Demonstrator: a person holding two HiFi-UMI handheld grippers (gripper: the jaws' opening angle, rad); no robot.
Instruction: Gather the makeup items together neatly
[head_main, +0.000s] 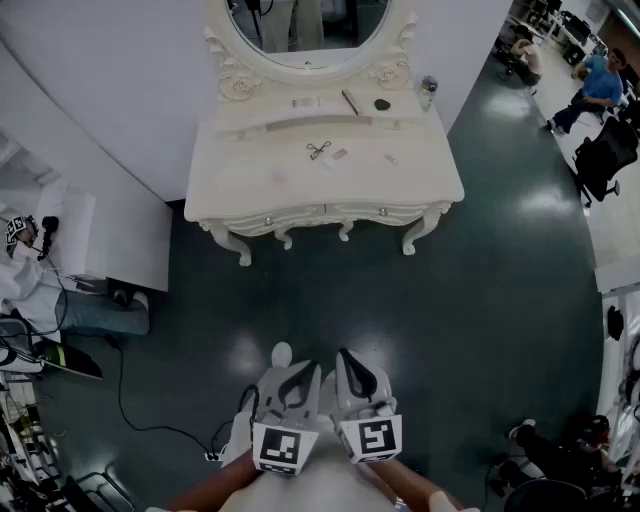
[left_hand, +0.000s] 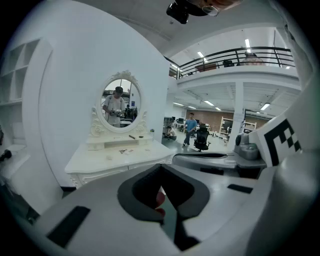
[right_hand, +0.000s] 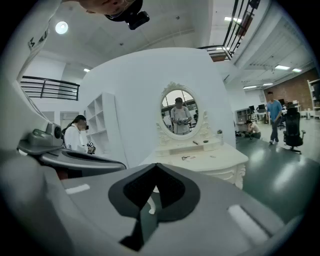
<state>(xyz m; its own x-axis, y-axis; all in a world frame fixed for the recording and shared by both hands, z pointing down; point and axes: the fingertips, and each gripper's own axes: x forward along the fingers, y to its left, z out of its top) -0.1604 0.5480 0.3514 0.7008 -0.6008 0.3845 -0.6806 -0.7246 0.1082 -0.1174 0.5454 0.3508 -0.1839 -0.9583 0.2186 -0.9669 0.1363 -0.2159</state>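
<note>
Open dark floor (head_main: 400, 320) lay between the two grippers at the bottom centre of the head view and the white dressing table (head_main: 250, 195) at top centre, well apart from them. The left gripper (head_main: 283, 354) and right gripper (head_main: 346, 353) sat side by side, each with its jaws closed together on nothing. A curved white wall (head_main: 100, 100) bounded the left side, and a cable (head_main: 125, 400) trailed over the floor at lower left.

The makeup items lay scattered on the tabletop. A pencil (head_main: 350, 102), its long axis running from upper left to lower right, lay beside a dark round compact (head_main: 382, 104). A jar (head_main: 428, 92) stood at the table's upper right corner, and a scissor-shaped tool (head_main: 319, 150) lay near the middle. Smaller pieces around it were too tiny to identify. The oval mirror (head_main: 310, 55) was cut off by the top edge.
</note>
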